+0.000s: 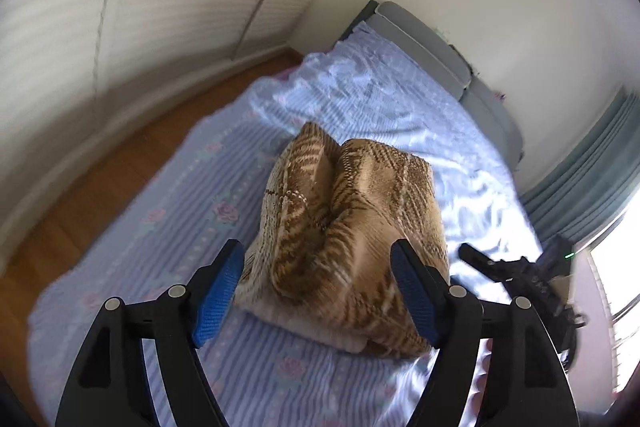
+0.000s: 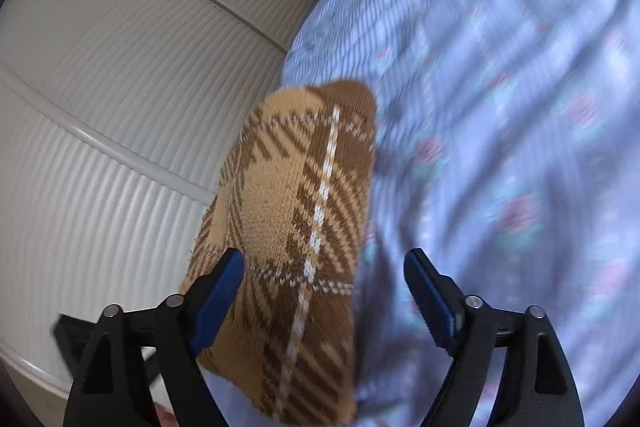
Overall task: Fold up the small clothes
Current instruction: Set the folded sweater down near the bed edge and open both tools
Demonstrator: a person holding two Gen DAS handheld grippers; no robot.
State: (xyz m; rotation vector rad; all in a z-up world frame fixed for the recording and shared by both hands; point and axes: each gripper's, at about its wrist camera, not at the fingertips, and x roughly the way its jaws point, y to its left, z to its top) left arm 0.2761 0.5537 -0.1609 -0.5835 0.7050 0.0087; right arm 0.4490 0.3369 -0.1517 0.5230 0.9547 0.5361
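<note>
In the left wrist view, the left gripper (image 1: pixel 318 291) has its jaws spread wide around the near end of the folded brown plaid garment (image 1: pixel 352 227), which lies on the bed (image 1: pixel 160 227). The blue pads (image 1: pixel 218 299) look just clear of the cloth, though blur makes contact uncertain. Open sheet lies all round; the bed's left edge meets the wooden floor (image 1: pixel 100 187). The right gripper (image 1: pixel 520 279) shows dark and blurred at the right.

In the right wrist view, its jaws stand wide; the garment (image 2: pixel 296 227) lies against the left pad (image 2: pixel 218 299), with the right pad clear. The sheet is blurred.
</note>
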